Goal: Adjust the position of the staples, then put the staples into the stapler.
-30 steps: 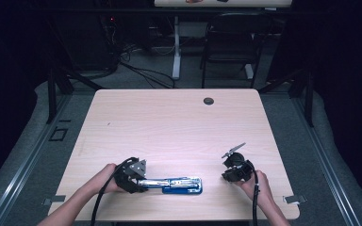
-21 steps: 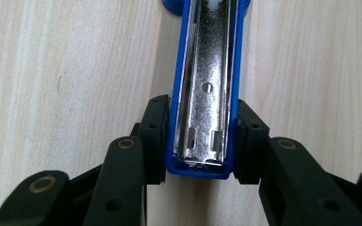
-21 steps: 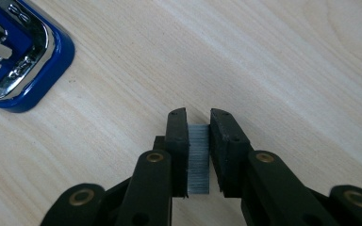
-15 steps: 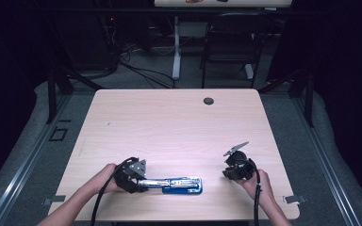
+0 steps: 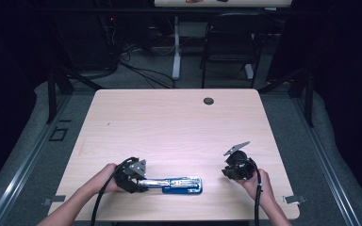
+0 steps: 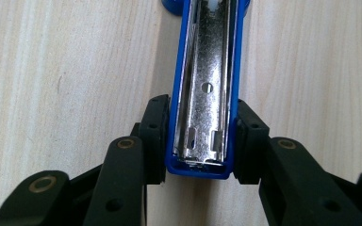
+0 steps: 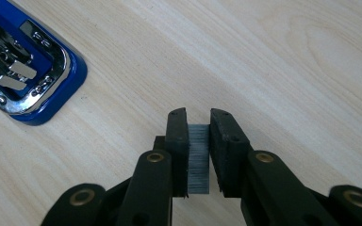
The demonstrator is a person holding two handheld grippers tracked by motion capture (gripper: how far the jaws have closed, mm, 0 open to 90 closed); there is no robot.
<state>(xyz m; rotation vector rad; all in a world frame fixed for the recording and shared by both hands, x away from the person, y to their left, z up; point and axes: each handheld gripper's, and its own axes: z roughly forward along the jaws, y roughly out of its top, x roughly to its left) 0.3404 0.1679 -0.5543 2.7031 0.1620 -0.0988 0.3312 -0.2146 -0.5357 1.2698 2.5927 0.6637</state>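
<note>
The blue stapler [image 5: 176, 184] lies opened flat near the front edge of the table [image 5: 169, 127], its long axis running across the table, with its metal staple channel facing up. The left gripper [image 5: 139, 178] has its 2 jaws clamped on the sides of the stapler's left end; in the left gripper view the stapler [image 6: 206, 89] runs straight away from those jaws. To the stapler's right, a clear gap away, the right gripper [image 5: 230, 170] holds a grey strip of staples [image 7: 198, 157] pinched between jaws that are nearly closed, and the stapler's rounded end [image 7: 26, 75] lies ahead and to the left of them. I judge the strip has to travel leftward and line up with the channel. Nothing stands between them; a small dark grommet [image 5: 209, 100] sits far beyond the stapler.
</note>
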